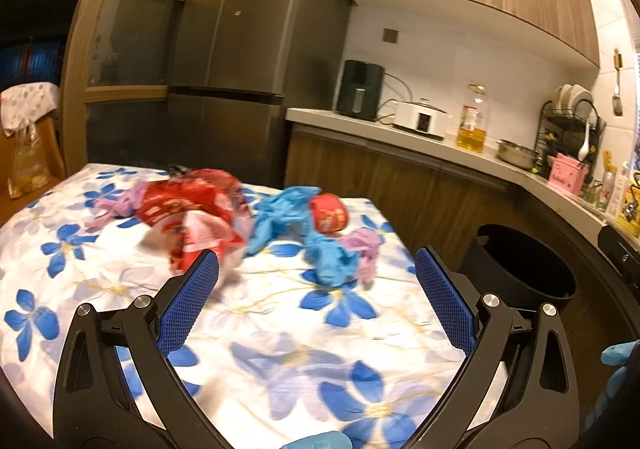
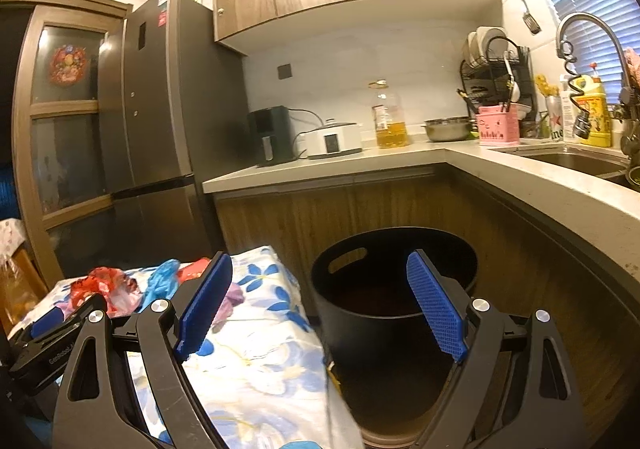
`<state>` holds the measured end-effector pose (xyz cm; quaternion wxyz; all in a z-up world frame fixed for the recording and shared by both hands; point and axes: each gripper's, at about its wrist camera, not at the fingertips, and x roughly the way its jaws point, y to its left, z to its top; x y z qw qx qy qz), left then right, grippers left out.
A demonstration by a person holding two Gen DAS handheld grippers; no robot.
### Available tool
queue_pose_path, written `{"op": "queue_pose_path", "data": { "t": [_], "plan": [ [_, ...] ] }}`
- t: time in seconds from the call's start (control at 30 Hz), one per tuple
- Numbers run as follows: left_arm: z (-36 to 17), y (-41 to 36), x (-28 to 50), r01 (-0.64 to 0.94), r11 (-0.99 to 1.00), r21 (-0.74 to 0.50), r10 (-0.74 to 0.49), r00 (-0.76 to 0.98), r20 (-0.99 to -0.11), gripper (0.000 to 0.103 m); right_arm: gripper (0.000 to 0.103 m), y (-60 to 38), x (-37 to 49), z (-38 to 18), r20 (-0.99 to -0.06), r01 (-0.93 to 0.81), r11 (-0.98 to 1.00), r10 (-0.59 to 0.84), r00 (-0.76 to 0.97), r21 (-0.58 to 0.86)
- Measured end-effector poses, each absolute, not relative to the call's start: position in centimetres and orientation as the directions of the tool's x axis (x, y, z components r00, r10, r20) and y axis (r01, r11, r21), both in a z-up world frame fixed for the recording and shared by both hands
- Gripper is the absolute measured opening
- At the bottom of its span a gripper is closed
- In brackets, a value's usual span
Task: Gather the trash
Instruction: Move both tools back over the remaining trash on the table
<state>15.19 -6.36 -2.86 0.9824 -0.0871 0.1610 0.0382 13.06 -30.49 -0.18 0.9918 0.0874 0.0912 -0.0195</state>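
The left gripper (image 1: 316, 269) is over a table covered with a white cloth with blue flowers (image 1: 100, 289). Its two blue fingers (image 1: 188, 301) are spread wide and nothing is between them. The gripper points a little downward, toward the far part of the table where the trash lies.

The trash is in a loose row across the far side of the cloth, and the row runs from left to right in the left wrist view. At the left there is a crumpled red and white plastic bag (image 1: 196, 217), which looks blurred, with a pale purple glove (image 1: 116, 205) beside it on its left. In the middle lies a blue glove (image 1: 288, 213), stretched with its long side going from upper right to lower left. Just right of it is a small red wrapper (image 1: 330, 215), and below it a second blue glove (image 1: 332, 261) touching another purple glove (image 1: 366, 249).

The right gripper (image 2: 320, 301) is at the right edge of the table, and its fingers (image 2: 436, 313) are also wide apart and empty. It points toward a black round bin (image 2: 360, 313) that stands upright on the floor, between the table and the wooden counter cabinets (image 2: 312, 209). The bin opening faces up, and a handle hole (image 2: 347, 255) is visible in its wall.
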Motion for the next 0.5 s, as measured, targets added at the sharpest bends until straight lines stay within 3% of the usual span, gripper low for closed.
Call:
{"op": "queue_pose_path", "data": {
  "t": [0.5],
  "plan": [
    [-5.3, 0.7, 16.3, -0.299, 0.941, -0.157, 0.227, 0.903, -0.364, 0.097, 0.086, -23.3, 16.8, -2.6, -0.211, -0.078, 0.991, 0.099, 0.973, 0.106]
  ]
}}
